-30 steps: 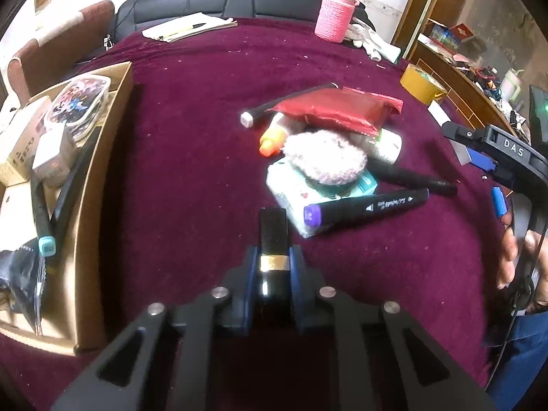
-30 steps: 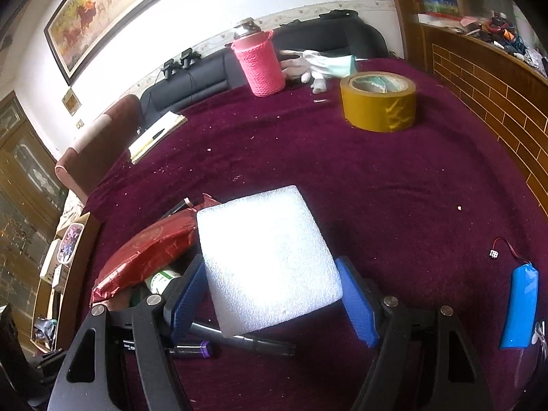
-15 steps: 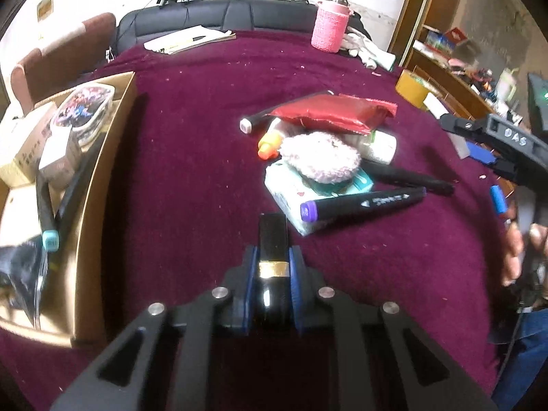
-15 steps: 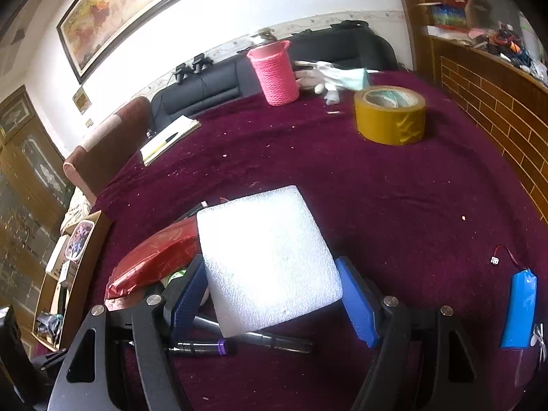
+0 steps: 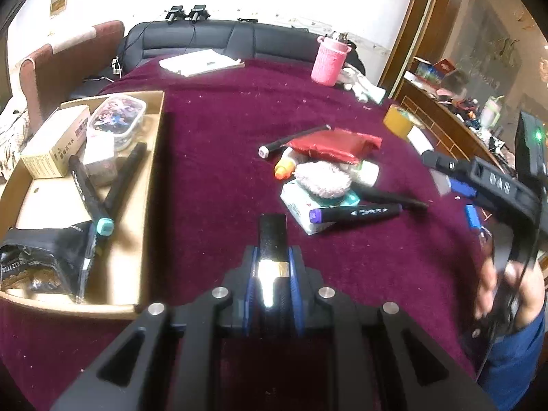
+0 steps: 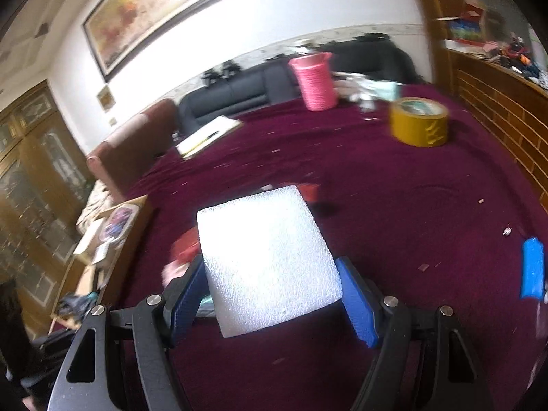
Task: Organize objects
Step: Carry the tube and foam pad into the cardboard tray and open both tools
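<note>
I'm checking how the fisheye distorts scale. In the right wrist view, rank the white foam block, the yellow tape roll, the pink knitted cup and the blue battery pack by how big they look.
1. white foam block, by far, though it is nearest the camera
2. and 3. yellow tape roll and pink knitted cup, too alike to rank
4. blue battery pack

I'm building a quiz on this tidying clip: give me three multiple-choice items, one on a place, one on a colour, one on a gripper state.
1. Where does the teal-capped marker lie?
A. in the cardboard box
B. on the sofa
C. atop the tape roll

2. What colour is the cap of the marker beside the tissue pack?
A. orange
B. purple
C. green

3. What does the right gripper hold?
A. nothing
B. a notebook
C. a white foam block

Answers:
1 A, it rests among the box's contents.
2 B, its near end is purple.
3 C, the blue pads press the block's sides.
</note>
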Available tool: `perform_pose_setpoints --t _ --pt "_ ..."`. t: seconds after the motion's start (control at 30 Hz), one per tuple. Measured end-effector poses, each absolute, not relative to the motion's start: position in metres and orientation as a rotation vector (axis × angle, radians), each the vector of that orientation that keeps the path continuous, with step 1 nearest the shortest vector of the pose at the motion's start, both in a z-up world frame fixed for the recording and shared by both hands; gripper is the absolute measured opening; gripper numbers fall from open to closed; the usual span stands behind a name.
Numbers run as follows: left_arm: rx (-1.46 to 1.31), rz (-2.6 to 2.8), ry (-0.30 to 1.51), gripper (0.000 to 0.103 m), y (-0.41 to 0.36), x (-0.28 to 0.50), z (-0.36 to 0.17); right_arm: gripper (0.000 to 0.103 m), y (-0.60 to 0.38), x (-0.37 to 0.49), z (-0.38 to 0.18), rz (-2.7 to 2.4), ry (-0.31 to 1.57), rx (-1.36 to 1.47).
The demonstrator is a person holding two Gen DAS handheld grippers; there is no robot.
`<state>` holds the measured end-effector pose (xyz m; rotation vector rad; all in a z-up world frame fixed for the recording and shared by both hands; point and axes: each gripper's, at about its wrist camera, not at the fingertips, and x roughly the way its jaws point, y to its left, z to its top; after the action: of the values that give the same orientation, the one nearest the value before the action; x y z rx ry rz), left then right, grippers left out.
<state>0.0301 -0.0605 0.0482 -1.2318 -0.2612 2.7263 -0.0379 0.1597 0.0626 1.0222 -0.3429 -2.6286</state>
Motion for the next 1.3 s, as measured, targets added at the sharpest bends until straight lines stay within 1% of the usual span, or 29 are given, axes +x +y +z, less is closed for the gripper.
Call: perform_pose_setpoints --t 0.33,0.5,0.67,0.9,1.07,1.3 --pt "-1.118 2.747 -0.375 0.017 -0.096 0.045 0.071 0.079 0.089 -0.008 0.079 -2.46 -0.28 1.008" --pt "-1.073 2.793 -0.454 0.017 -0.133 0.056 0.081 0.079 0.048 -0.008 0.078 -2.322 -0.293 1.05" --pt "-1.049 2.869 -0.532 0.017 -0.18 0.066 0.088 0.08 -0.004 -0.009 0.074 -2.203 -0.253 1.099" --pt "-1.093 2.912 -0.688 0.017 -0.252 0.069 0.08 0.08 -0.073 -0.009 0.072 -2.124 -0.152 1.116" --pt "-1.141 2.899 -0.718 0.017 -0.283 0.057 0.075 0.08 -0.108 -0.02 0.067 -2.079 -0.13 1.149" --pt "-1.217 2.882 -0.74 0.017 -0.307 0.036 0.062 0.08 -0.146 -0.031 0.06 -2.073 -0.057 1.18"
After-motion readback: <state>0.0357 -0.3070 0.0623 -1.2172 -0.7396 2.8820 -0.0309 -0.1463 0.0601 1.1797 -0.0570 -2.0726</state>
